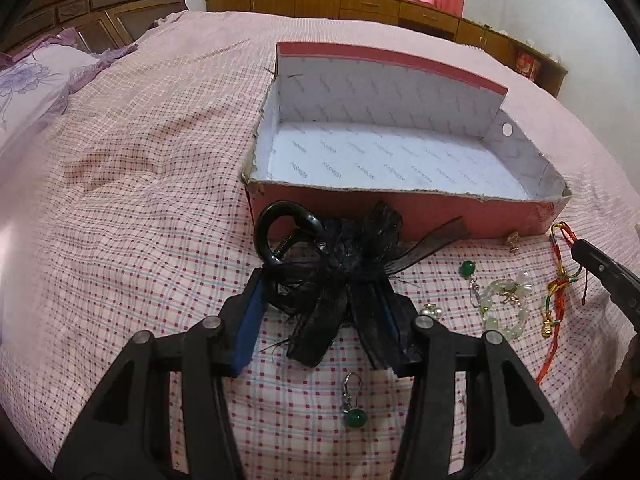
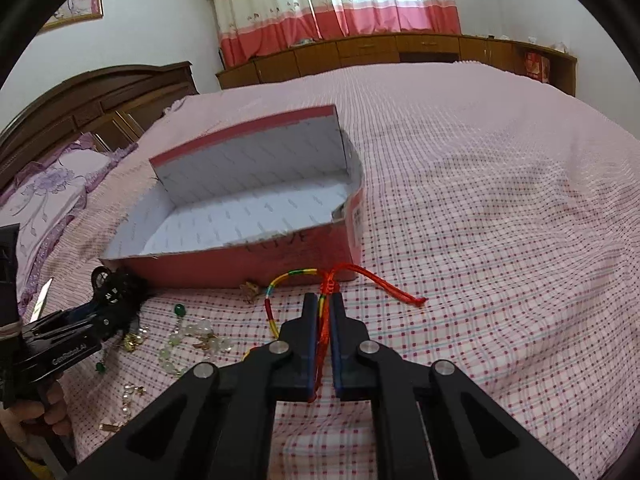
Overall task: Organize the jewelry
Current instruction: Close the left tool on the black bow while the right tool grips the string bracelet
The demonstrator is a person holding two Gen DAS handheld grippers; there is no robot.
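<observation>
A black hair clip with a lace bow (image 1: pixel 360 248) lies on the checked bedspread in front of the pink cardboard box (image 1: pixel 400 208). My left gripper (image 1: pixel 322 284) is shut on it, a blue pad pressing each side. In the right wrist view, my right gripper (image 2: pixel 322 300) is shut on a red and multicoloured cord bracelet (image 2: pixel 296 273), just before the box's (image 2: pixel 240 268) near right corner. The same bracelet (image 1: pixel 558 284) trails from the right gripper (image 1: pixel 576 246) in the left wrist view. The box is open, with nothing inside.
Loose pieces lie between the grippers: a green earring (image 1: pixel 354 416), a pale bead bracelet (image 1: pixel 504 304), a green bead pendant (image 1: pixel 466 268), a pearl piece (image 1: pixel 432 311) and a small gold piece (image 1: pixel 513 239). A purple pillow (image 1: pixel 32 80) and wooden headboard (image 1: pixel 100 4) are far left.
</observation>
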